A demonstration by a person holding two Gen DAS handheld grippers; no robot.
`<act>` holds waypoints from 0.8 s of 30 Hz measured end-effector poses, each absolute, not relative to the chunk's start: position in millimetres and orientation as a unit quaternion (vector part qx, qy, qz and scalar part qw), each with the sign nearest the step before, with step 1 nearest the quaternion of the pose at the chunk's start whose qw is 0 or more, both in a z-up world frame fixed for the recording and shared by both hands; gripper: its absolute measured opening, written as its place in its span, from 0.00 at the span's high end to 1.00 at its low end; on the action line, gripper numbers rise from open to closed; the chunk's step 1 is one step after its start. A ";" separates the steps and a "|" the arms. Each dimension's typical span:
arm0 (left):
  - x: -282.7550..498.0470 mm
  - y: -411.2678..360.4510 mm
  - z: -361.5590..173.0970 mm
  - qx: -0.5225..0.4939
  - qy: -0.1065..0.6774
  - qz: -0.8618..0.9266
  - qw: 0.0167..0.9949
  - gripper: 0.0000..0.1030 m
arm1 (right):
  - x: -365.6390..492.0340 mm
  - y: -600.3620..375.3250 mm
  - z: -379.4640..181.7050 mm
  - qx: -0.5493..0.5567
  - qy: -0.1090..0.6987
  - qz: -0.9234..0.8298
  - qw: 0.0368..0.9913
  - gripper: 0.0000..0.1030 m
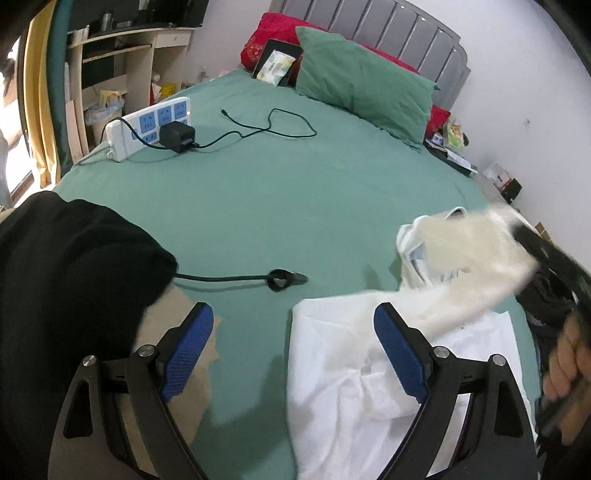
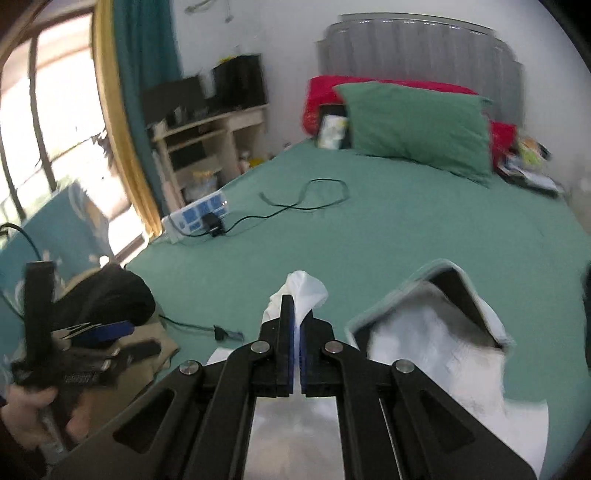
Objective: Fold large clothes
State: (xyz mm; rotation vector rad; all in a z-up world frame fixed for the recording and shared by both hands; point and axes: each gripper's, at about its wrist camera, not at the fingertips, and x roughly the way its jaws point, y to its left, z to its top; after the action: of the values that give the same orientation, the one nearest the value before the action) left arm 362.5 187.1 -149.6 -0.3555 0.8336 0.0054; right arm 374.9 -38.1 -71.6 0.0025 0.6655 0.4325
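Daylight floods in through the window at left; right-wrist view motion-blurred, both fisheye-curved at edges.

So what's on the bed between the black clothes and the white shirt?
Between the black clothes and the white shirt, the left wrist view shows a black cable on bare green sheet.

The bed sheet was plain green, and the pillow at 12 o'clock had the same green. Behind it lay a red cushion before a grey headboard. The garment at 5 o'clock was white. At 9 o'clock a black cloth lay. The power strip was white with blue sockets. The left gripper was black with blue pads.
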 end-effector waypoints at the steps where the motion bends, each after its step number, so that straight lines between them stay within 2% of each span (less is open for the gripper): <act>1: 361.1 183.8 -150.0 -0.174 0.403 -0.003 0.898 0.11 | 364.8 -50.1 -73.0 0.007 0.322 0.193 0.927 0.98; 4: 359.5 169.6 -158.4 -0.175 0.419 -0.019 0.891 0.11 | 340.8 -84.9 -82.1 0.021 0.325 0.151 0.933 0.97; 8: 366.3 142.5 -185.7 -0.156 0.466 -0.050 0.869 0.11 | 331.7 -130.0 -122.1 0.060 0.393 0.107 0.911 0.92; 10: 368.5 129.7 -198.6 -0.141 0.485 -0.056 0.861 0.11 | 326.1 -153.3 -151.3 0.082 0.425 0.083 0.898 0.81; 12: 369.4 118.2 -208.5 -0.128 0.497 -0.064 0.856 0.11 | 318.9 -174.5 -174.1 0.110 0.449 0.066 0.884 0.53; 13: 370.1 112.6 -213.9 -0.119 0.505 -0.069 0.852 0.11 | 312.8 -186.6 -185.2 0.129 0.459 0.060 0.877 0.51; 19: 364.1 97.1 -227.3 -0.083 0.528 -0.083 0.841 0.11 | 283.8 -233.9 -214.3 0.154 0.483 0.014 0.862 0.50; 24: 364.9 105.1 -225.4 -0.073 0.516 -0.073 0.851 0.11 | 290.0 -241.5 -198.0 0.103 0.466 0.002 0.879 0.50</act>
State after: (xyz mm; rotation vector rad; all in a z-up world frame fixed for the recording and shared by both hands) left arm 364.9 105.1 -225.4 -0.1540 1.0859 -0.1529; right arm 290.0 -241.5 -198.0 0.2150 0.9707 0.0050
